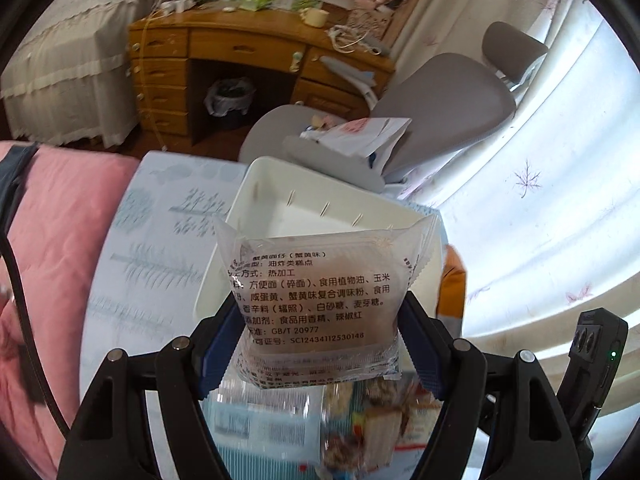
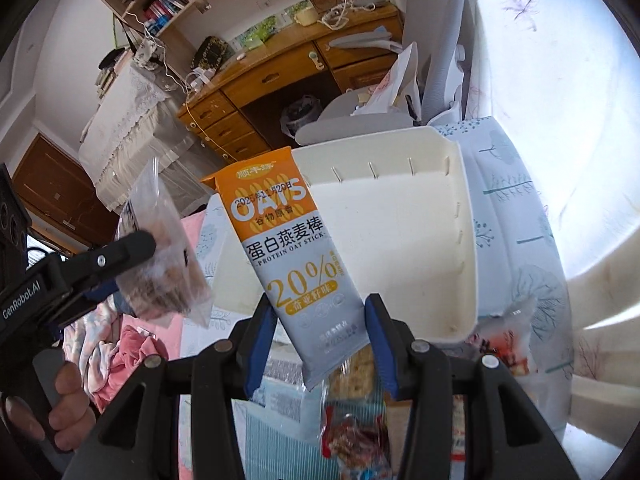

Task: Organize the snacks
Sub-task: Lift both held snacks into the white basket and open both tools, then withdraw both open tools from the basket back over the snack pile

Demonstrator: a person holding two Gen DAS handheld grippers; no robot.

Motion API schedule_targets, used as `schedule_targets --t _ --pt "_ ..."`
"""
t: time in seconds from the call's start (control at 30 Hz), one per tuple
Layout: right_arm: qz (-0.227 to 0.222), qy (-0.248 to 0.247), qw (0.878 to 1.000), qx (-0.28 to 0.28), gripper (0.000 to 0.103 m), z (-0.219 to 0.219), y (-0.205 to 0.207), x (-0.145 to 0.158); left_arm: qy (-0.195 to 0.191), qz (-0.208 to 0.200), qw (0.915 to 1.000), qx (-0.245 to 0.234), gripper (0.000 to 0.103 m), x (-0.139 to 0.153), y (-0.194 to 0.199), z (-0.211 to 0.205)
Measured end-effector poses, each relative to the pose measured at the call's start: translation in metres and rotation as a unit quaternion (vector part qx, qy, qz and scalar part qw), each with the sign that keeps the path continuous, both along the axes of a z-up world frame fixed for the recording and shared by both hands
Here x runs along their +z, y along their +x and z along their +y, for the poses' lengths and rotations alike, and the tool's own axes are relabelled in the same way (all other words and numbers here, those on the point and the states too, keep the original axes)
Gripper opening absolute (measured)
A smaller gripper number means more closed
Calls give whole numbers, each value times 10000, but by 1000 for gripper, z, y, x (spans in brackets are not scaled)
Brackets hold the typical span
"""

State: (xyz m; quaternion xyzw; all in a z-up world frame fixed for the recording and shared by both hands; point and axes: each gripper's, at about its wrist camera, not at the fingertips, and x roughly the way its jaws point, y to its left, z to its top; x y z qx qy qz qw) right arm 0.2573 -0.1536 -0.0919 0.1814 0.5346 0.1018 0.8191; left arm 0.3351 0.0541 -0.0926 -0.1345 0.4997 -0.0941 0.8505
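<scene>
Up in the air, each gripper holds one snack. The left gripper (image 1: 322,334) pinches a clear snack packet (image 1: 320,300) between its two blue pads, with the packet standing up in front of the white bin (image 1: 256,184). The right gripper (image 2: 320,340) pinches an orange and grey oat bar (image 2: 288,248) near its bottom end, so the bar leans up and to the left, in front of the same bin.

That makes two held snacks and one bin. More snack packs (image 2: 352,412) lie under the grippers, just before the bin, but they are too blurry to count.

Only the right wrist view shows the left gripper from the side, with the person's hand (image 2: 60,408) on its handle. Only the left wrist view shows the black print on the clear packet.
</scene>
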Motion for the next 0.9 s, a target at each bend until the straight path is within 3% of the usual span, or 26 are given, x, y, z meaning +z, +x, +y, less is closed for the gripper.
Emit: schedule_targets --t 0.13,0.27,0.43,0.5,0.67,0.9 --pt "179 57 9998 72 46 2 17 -15 25 -38 9999 -137 75 -16 22 -5" --pt "227 -183 9993 222 46 3 31 -20 -35 27 9999 -122 77 -27 34 -7" --pt "246 -159 9995 67 48 -4 36 -21 -134 175 9997 -133 85 -35 38 -7" --pt "322 -38 9995 -37 54 -8 35 -23 -170 173 9997 -14 94 -33 37 -6" --pt "329 159 9991 -235 67 -17 22 -20 -170 161 9997 10 95 -25 26 -9" --pt "178 309 9990 -284 70 -22 -9 -2 -217 188 9995 123 95 -3 -6 -13"
